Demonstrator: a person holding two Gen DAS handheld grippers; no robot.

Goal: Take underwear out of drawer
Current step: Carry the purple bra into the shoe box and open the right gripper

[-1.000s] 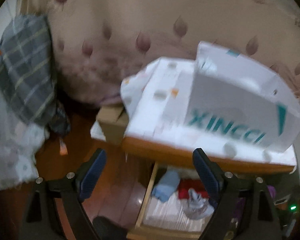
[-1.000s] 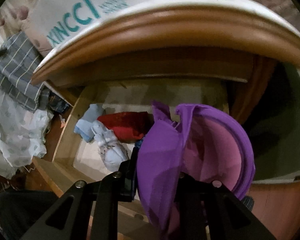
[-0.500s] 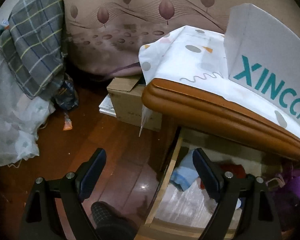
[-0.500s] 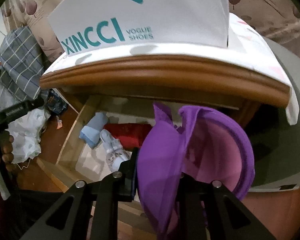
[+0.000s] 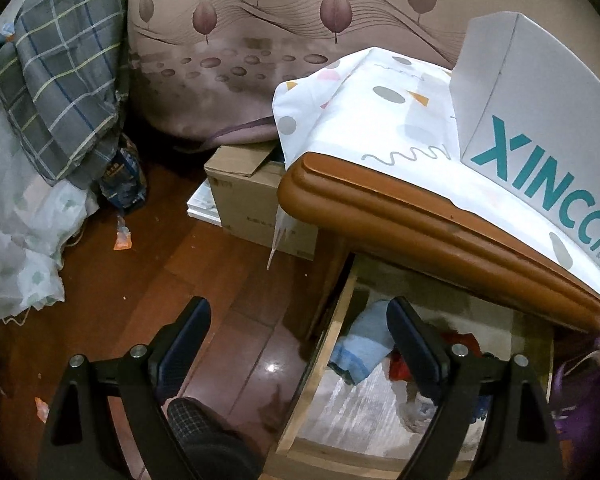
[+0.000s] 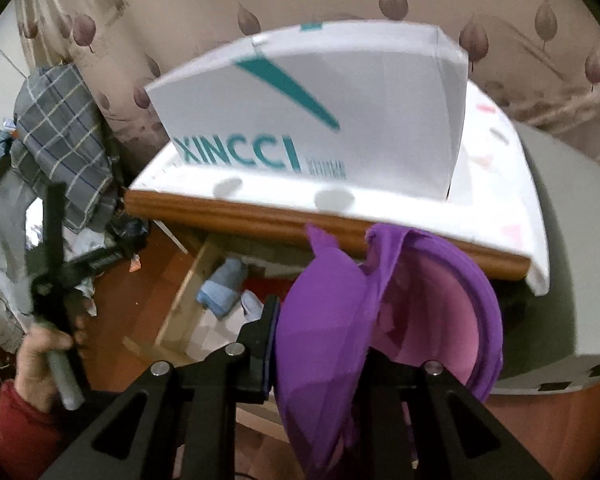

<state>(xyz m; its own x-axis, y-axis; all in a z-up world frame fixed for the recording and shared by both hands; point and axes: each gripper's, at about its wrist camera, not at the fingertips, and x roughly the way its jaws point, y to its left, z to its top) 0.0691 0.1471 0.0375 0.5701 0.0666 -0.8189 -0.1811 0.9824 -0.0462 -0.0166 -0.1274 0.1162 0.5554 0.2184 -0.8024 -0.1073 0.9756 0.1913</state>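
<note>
My right gripper (image 6: pixel 316 320) is shut on a purple bra (image 6: pixel 360 312) and holds it in the air above and in front of the open drawer (image 6: pixel 180 292). The bra's edge shows at the far right of the left wrist view (image 5: pixel 592 392). The drawer (image 5: pixel 320 364) stands open under the wooden nightstand top (image 5: pixel 420 216). In it lie a light blue folded cloth (image 5: pixel 364 348), a red garment (image 5: pixel 460 344) and a pale bundle (image 5: pixel 420 412). My left gripper (image 5: pixel 300 340) is open and empty, hovering over the floor and the drawer's left wall.
A white XINCCI shoe box (image 6: pixel 320 120) sits on a patterned cloth (image 5: pixel 380 112) over the nightstand. A cardboard box (image 5: pixel 256 200) stands on the wooden floor to its left. A plaid cloth (image 5: pixel 60 76) and pale bedding (image 5: pixel 16 240) hang at left. A patterned curtain (image 5: pixel 260 40) is behind.
My right gripper has risen with the purple bra, from drawer level to above the nightstand's front edge. My left gripper has stayed open and shifted little.
</note>
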